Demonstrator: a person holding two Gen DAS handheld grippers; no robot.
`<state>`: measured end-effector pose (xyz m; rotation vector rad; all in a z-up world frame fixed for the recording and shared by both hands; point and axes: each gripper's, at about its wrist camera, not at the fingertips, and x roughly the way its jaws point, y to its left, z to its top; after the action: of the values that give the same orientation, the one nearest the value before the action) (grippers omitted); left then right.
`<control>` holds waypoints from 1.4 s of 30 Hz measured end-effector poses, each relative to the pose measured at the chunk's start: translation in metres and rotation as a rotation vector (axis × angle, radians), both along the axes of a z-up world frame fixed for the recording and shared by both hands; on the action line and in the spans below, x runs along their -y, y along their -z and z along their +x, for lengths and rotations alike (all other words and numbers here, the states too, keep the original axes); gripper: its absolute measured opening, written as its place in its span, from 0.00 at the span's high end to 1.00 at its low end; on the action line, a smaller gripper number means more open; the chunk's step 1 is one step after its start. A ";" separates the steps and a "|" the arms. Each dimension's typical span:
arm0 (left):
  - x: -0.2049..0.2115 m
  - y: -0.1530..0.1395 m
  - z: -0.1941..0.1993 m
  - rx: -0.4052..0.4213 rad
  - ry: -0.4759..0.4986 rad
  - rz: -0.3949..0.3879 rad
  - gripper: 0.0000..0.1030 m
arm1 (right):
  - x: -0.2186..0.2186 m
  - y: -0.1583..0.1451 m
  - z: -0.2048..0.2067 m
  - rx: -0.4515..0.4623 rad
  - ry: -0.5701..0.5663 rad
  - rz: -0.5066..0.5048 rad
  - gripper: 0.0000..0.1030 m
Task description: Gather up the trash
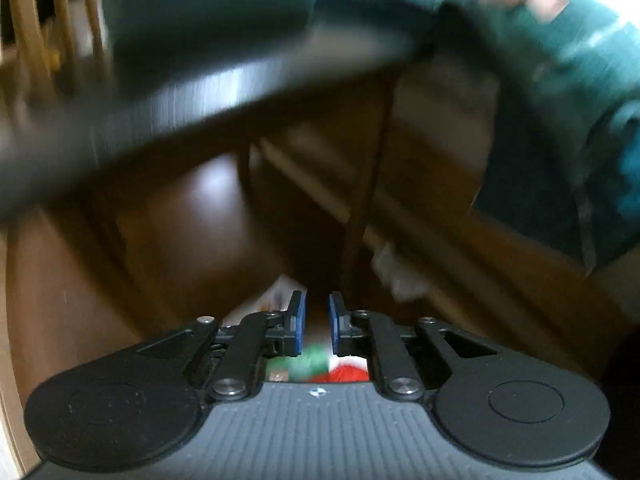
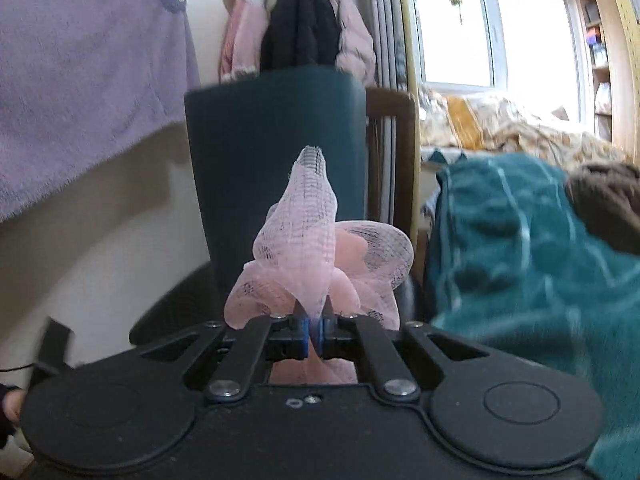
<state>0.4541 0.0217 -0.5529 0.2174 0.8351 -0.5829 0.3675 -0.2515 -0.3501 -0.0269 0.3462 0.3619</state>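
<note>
My right gripper (image 2: 316, 320) is shut on a pink foam net sleeve (image 2: 304, 232), which sticks up and fans out past the fingertips, held in the air in front of a dark green chair back (image 2: 276, 140). In the blurred left wrist view, my left gripper (image 1: 317, 320) points down at a brown wooden floor (image 1: 192, 232). Its blue pads (image 1: 299, 322) stand close together with only a narrow dark gap. A white, green and red wrapper (image 1: 320, 366) shows just under the fingers. I cannot tell whether it is gripped.
A dark table edge (image 1: 200, 100) runs across above the left gripper, and a white scrap (image 1: 396, 276) lies on the floor. Teal patterned fabric (image 2: 520, 260) is at the right, also teal fabric (image 1: 560, 120). A purple fleece (image 2: 80, 60) hangs left, with a window (image 2: 492, 28) behind.
</note>
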 end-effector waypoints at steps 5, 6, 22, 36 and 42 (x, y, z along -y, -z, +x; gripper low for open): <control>-0.010 0.083 0.018 -0.097 -0.040 0.045 0.73 | -0.009 0.023 0.000 -0.072 0.019 -0.014 0.96; -0.011 0.098 0.019 -0.110 -0.042 0.053 0.62 | -0.010 0.028 -0.001 -0.084 0.021 -0.017 0.96; -0.029 0.268 0.014 -0.263 -0.015 0.213 0.23 | -0.041 0.094 0.004 -0.289 0.082 -0.056 0.96; -0.024 0.295 0.024 -0.291 -0.041 0.261 0.78 | -0.049 0.107 0.008 -0.343 0.104 -0.072 0.96; -0.041 0.271 0.022 -0.284 -0.112 0.202 0.79 | -0.047 0.106 0.006 -0.335 0.101 -0.062 0.96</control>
<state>0.4766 0.0625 -0.8237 0.2737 1.1757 -0.4286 0.3733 -0.2047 -0.4561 -0.0092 0.6881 0.2550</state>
